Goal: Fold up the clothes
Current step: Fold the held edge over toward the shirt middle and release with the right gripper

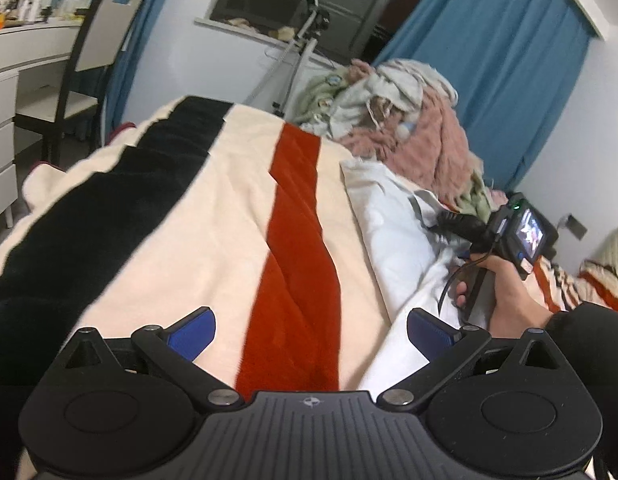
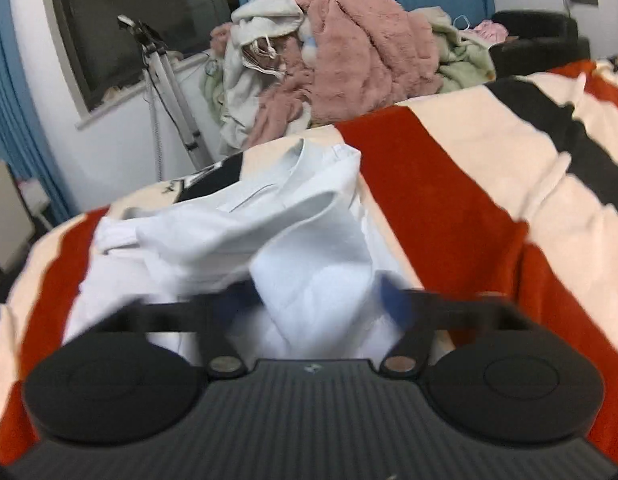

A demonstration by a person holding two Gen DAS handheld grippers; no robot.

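Note:
A white garment (image 1: 393, 236) lies crumpled on the striped blanket (image 1: 213, 208). My left gripper (image 1: 311, 334) is open and empty, low over the blanket's red stripe, left of the garment. My right gripper (image 1: 453, 222) shows in the left wrist view, held in a hand, its fingers down on the white garment. In the right wrist view the right gripper (image 2: 315, 300) is blurred by motion, its fingers apart, with a raised fold of the white garment (image 2: 269, 240) standing between them. Whether they press the cloth is unclear.
A heap of clothes (image 1: 409, 116), pink, cream and pale green, sits at the far edge of the bed; it shows too in the right wrist view (image 2: 333, 52). A tripod (image 1: 293, 64) stands behind the bed. A chair (image 1: 89, 64) and white drawers (image 1: 1, 148) stand left.

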